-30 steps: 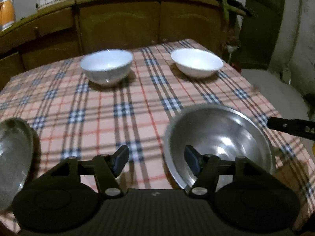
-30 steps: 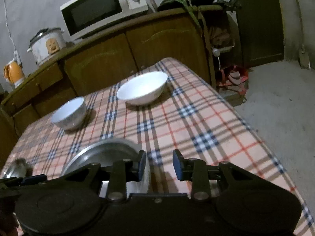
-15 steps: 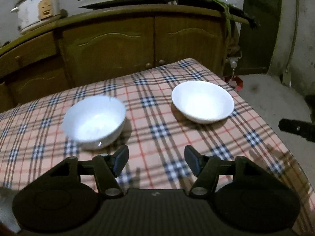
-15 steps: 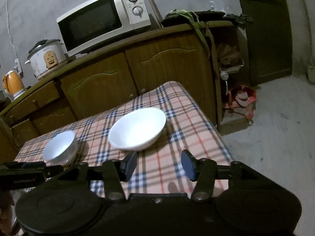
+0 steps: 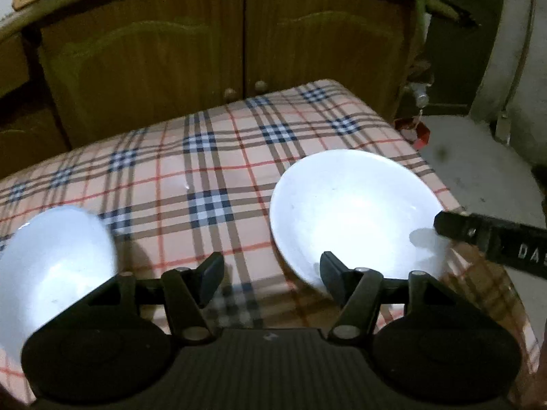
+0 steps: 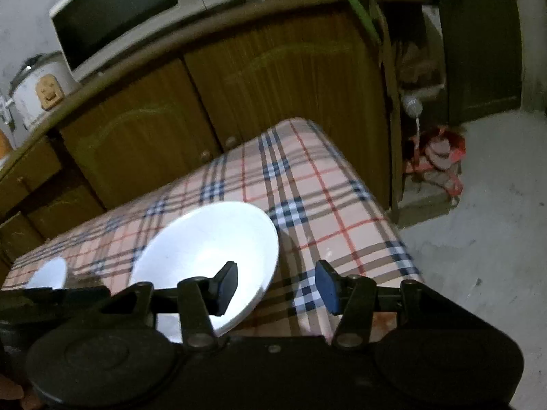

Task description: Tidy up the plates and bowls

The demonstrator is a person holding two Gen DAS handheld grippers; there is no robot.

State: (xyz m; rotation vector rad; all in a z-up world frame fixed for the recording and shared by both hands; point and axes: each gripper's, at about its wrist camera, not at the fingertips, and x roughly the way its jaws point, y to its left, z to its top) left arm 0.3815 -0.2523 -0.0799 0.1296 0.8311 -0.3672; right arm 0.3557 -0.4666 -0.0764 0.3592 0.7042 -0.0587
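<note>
A wide white bowl (image 5: 355,212) sits on the plaid tablecloth (image 5: 218,171) near the table's right edge. It also shows in the right wrist view (image 6: 205,249). A deeper white bowl (image 5: 54,263) stands to its left, small in the right wrist view (image 6: 48,273). My left gripper (image 5: 270,280) is open and empty, low between the two bowls, its right finger at the wide bowl's near rim. My right gripper (image 6: 275,283) is open and empty, its left finger over the wide bowl's right rim. One of its fingers (image 5: 492,239) shows at the right of the left wrist view.
Wooden cabinets (image 6: 273,89) stand behind the table, with a microwave (image 6: 130,10) and a rice cooker (image 6: 37,89) on top. The table's right edge (image 6: 386,218) drops to a concrete floor. A red object (image 6: 441,157) lies on the floor by the cabinet.
Both grippers have moved forward over the table toward the white bowls. The steel bowl has dropped out of view. My right gripper has opened wider and reached the wide bowl's rim.
</note>
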